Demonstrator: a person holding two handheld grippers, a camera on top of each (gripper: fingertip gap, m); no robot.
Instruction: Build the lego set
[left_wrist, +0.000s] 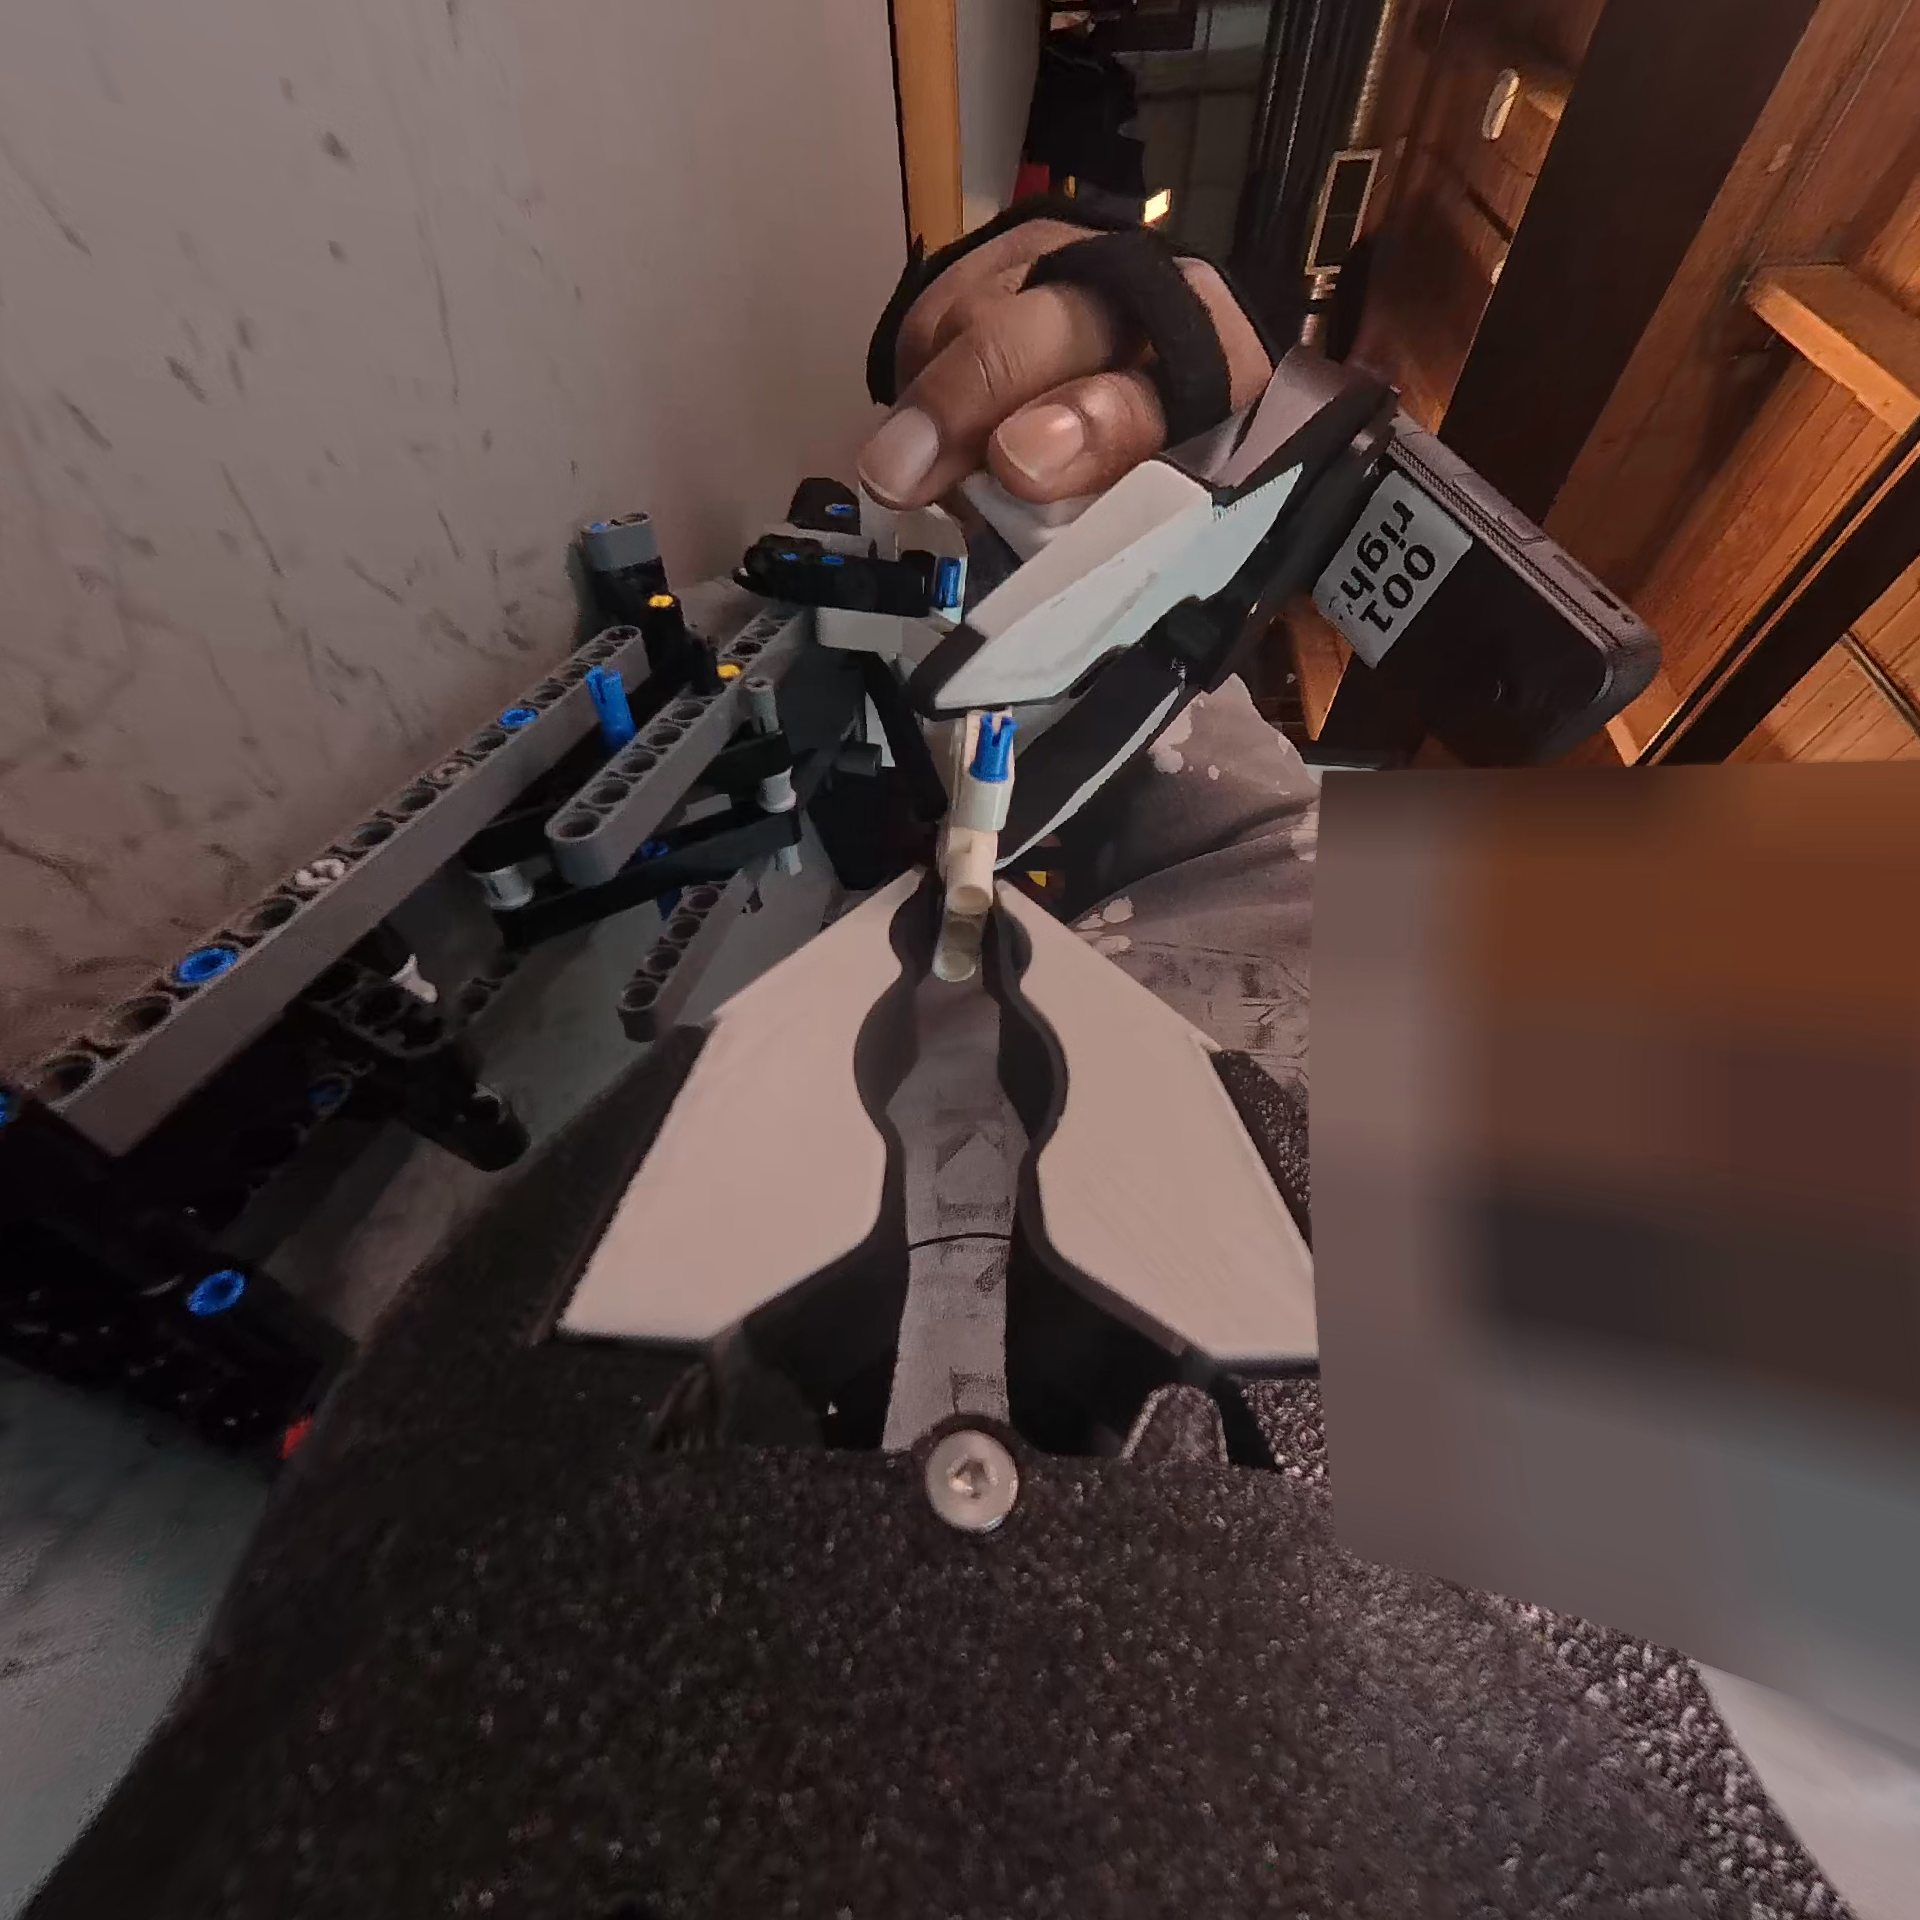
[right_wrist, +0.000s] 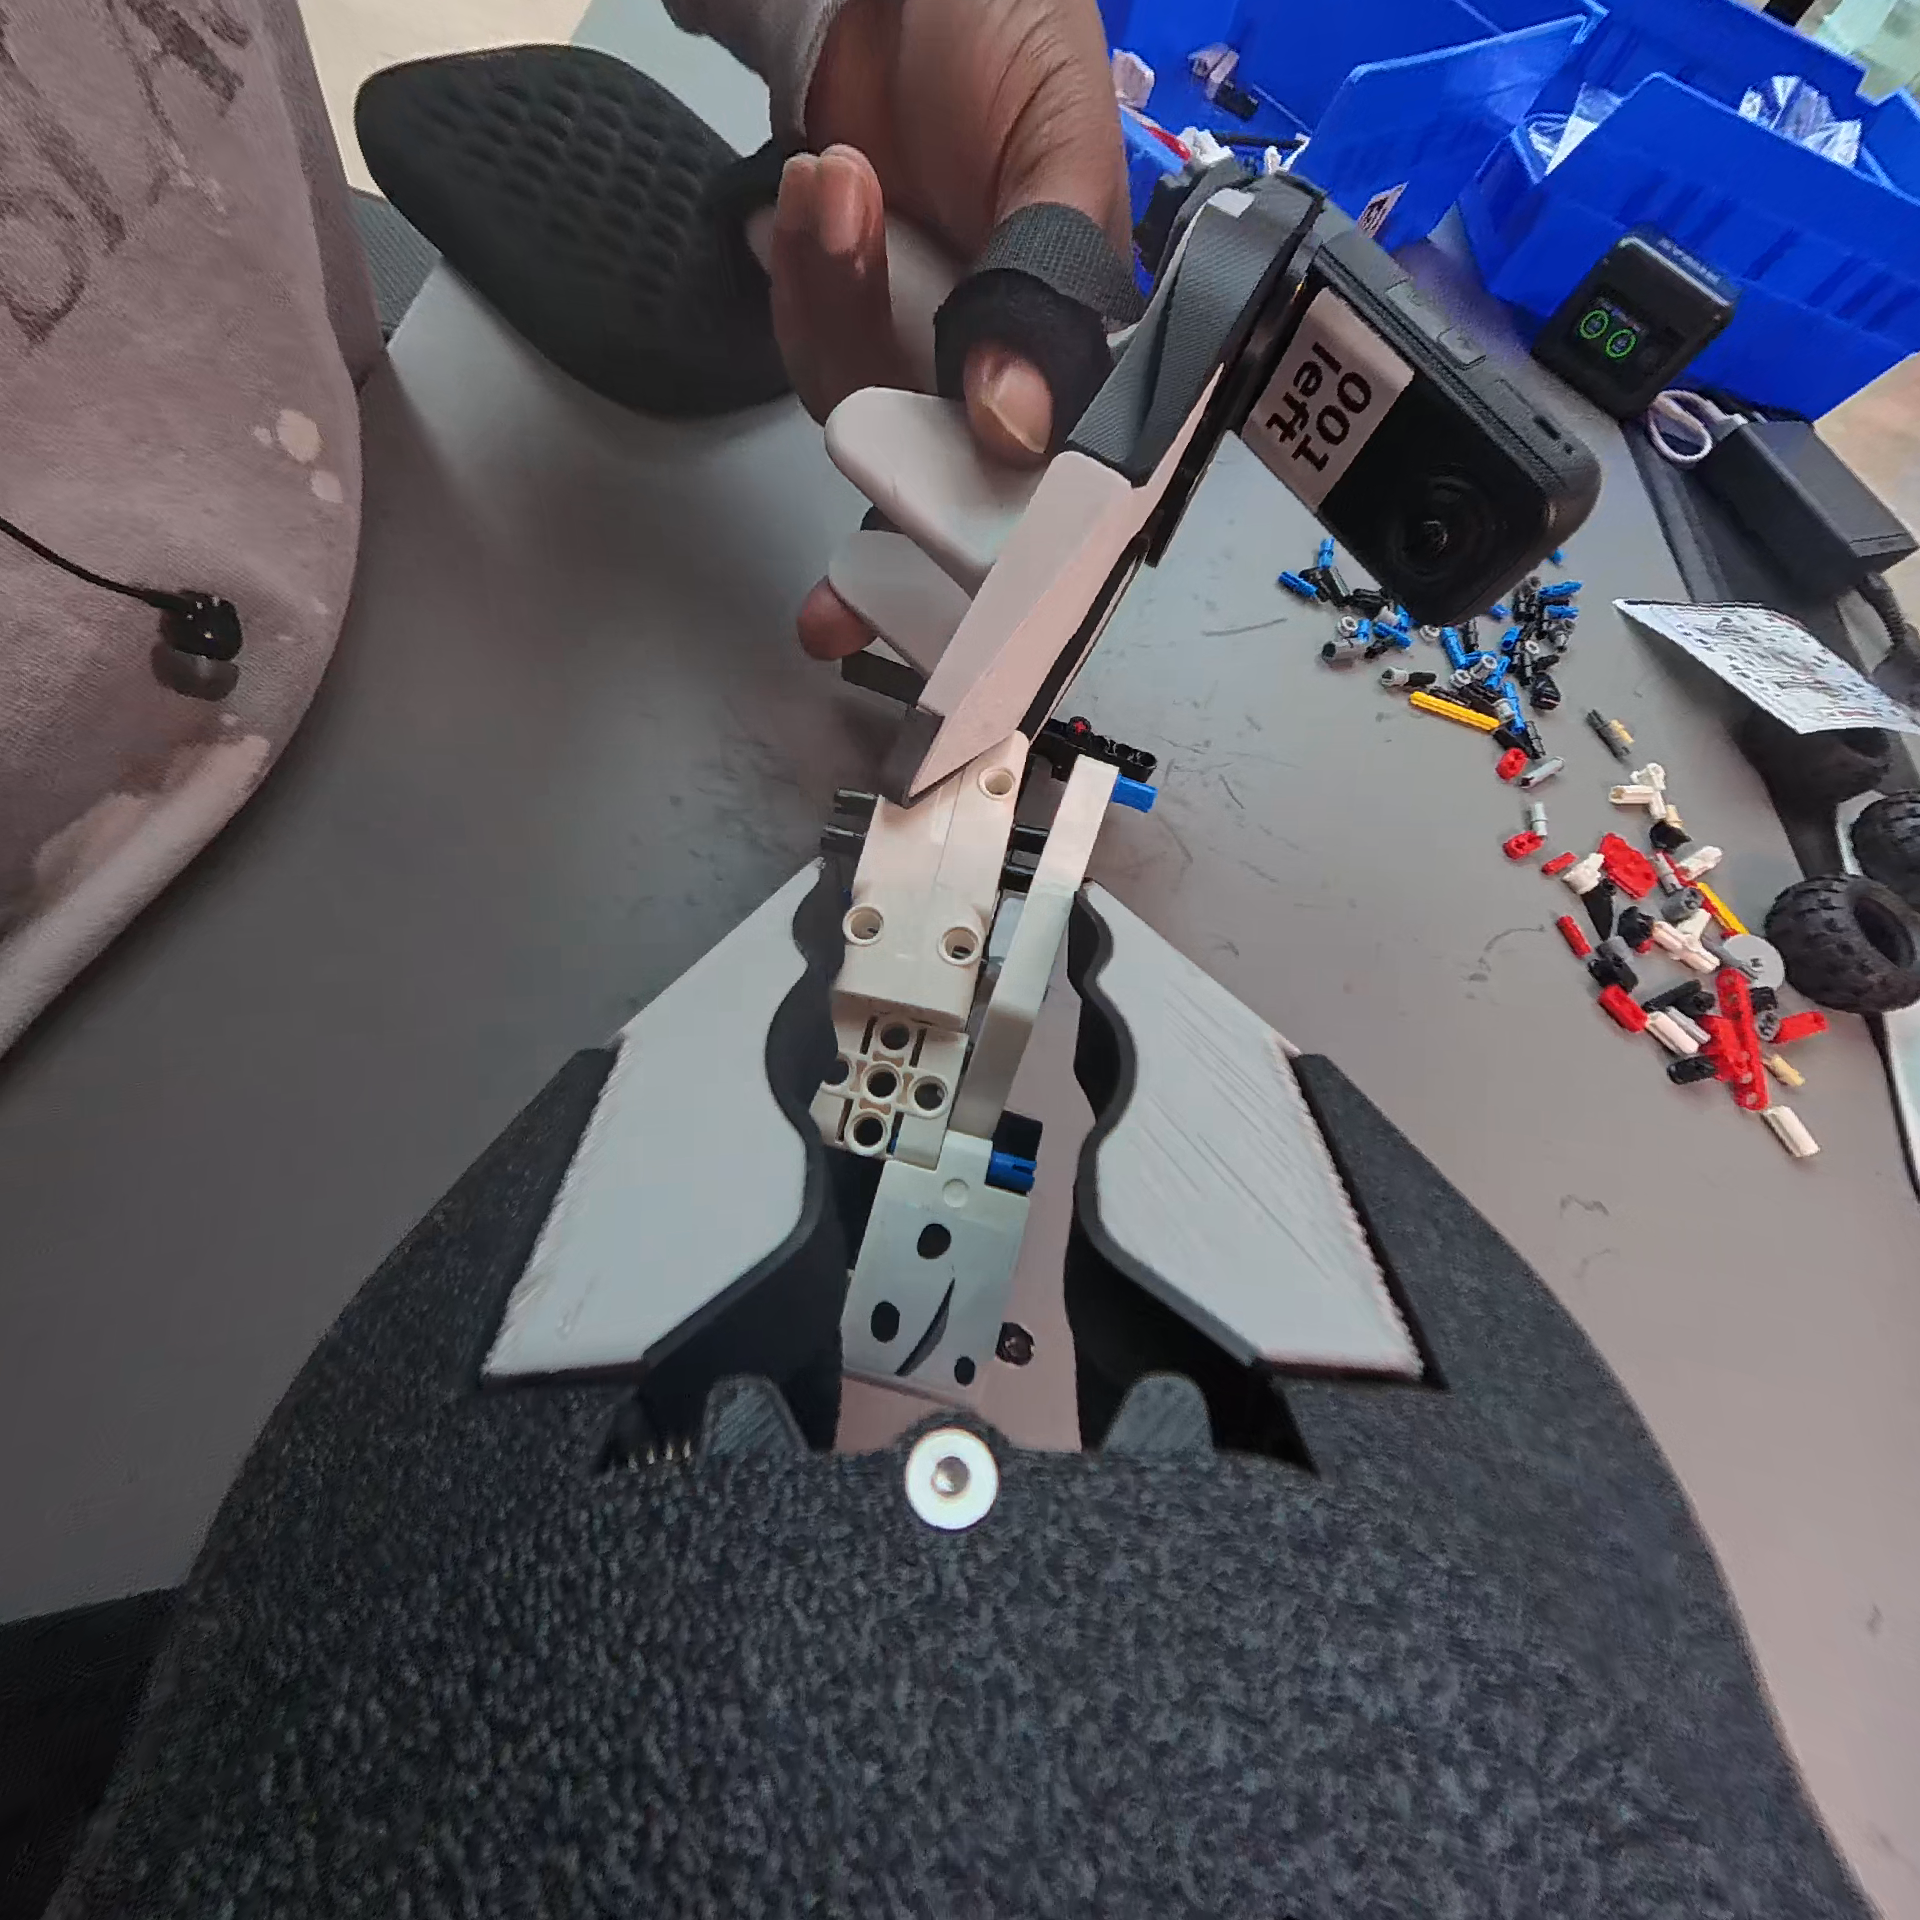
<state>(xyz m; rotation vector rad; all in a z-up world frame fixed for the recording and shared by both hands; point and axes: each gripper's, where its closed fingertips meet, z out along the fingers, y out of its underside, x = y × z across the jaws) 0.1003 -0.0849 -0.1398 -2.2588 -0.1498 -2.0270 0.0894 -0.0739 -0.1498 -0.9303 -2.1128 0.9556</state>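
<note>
Carefully seat the tan connector (left_wrist: 964, 894) pinched in the left gripper (left_wrist: 961, 925).
Right gripper (right_wrist: 940, 997) clamps the white assembly (right_wrist: 914, 935) (keep it steady); push straight along the hole's axis.

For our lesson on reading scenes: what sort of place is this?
Probably a workshop or lab bench: a grey scuffed tabletop, blue plastic storage bins and scattered small red, blue and black lego pieces.
</note>
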